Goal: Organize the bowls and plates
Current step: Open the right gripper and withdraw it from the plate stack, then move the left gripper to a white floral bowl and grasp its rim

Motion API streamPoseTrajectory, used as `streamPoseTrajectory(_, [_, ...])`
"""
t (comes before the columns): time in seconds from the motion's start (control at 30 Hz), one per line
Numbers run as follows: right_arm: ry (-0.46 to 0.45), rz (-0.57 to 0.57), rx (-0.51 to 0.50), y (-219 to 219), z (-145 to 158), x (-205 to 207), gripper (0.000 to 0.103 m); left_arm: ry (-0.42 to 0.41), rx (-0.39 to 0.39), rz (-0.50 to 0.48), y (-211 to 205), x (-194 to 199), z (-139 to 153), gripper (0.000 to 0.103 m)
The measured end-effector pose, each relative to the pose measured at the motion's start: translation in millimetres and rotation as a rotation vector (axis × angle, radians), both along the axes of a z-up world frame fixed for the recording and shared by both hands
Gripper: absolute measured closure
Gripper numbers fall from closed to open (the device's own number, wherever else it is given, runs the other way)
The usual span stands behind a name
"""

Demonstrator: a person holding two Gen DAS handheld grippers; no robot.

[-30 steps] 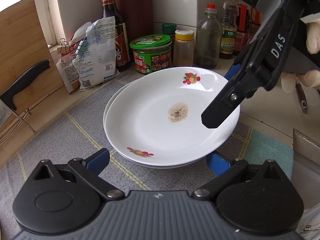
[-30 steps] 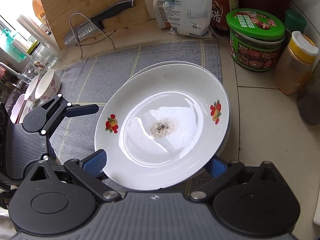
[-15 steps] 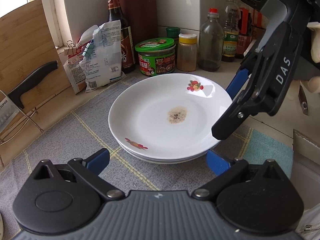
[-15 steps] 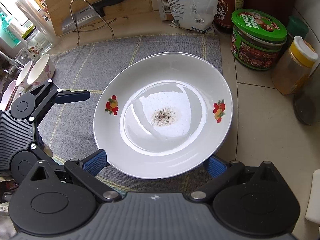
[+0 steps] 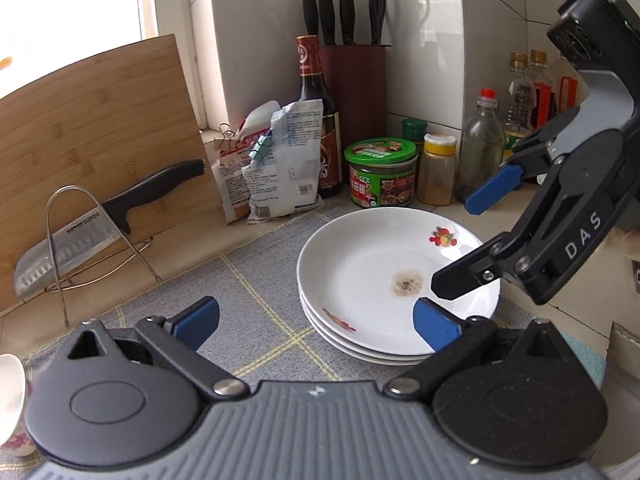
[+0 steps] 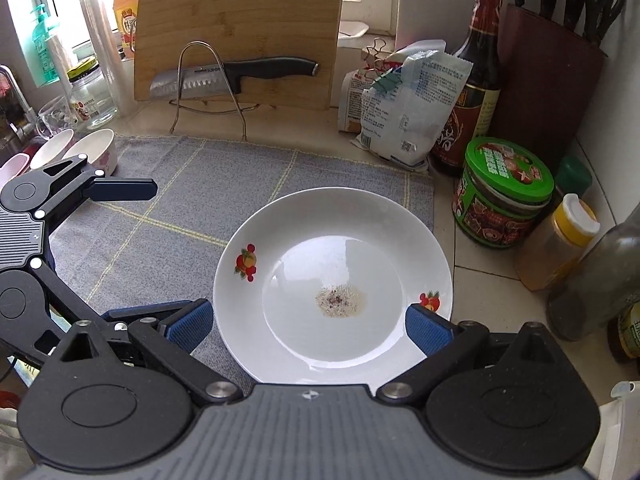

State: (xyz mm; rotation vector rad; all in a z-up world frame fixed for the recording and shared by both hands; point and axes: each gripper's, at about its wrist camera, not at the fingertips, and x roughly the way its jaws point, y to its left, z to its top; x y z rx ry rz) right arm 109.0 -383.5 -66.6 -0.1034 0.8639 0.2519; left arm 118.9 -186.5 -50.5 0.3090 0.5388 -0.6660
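Three white plates with fruit prints form a stack (image 5: 384, 280) on the grey mat (image 5: 256, 280); the top plate (image 6: 332, 276) has a brown speckled stain in its middle. My left gripper (image 5: 316, 324) is open, hanging low in front of the stack and to its left. My right gripper (image 6: 308, 328) is open above the plate's near rim, touching nothing. From the left wrist, the right gripper (image 5: 474, 240) hovers over the stack's right edge. White floral bowls (image 6: 90, 152) sit at the mat's far left, beyond the left gripper (image 6: 134, 252).
A bamboo cutting board (image 6: 240, 28) and a knife (image 6: 240, 76) on a wire rack stand at the back. Food bags (image 6: 404, 112), a sauce bottle (image 6: 476, 80), a green-lidded jar (image 6: 504, 196), a spice jar (image 6: 560, 244) and a knife block (image 5: 352, 92) crowd the right.
The top plate, tilted and offset above the stack a second ago, now lies flat on it. Both grippers have pulled back and up from the plates.
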Motion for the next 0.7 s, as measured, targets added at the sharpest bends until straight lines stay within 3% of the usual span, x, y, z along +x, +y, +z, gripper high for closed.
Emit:
streamPoseTrajectory(0.37, [-0.151,0.122,-0.054,36,-3,6,0.000,-0.004,0.009,0.280,43,-25,9,0.001])
streamPoseTrajectory(0.7, [-0.250,0.241,-0.087,100,1,-10,0.000,-0.036,-0.015,0.352,109,-45,16,0.001])
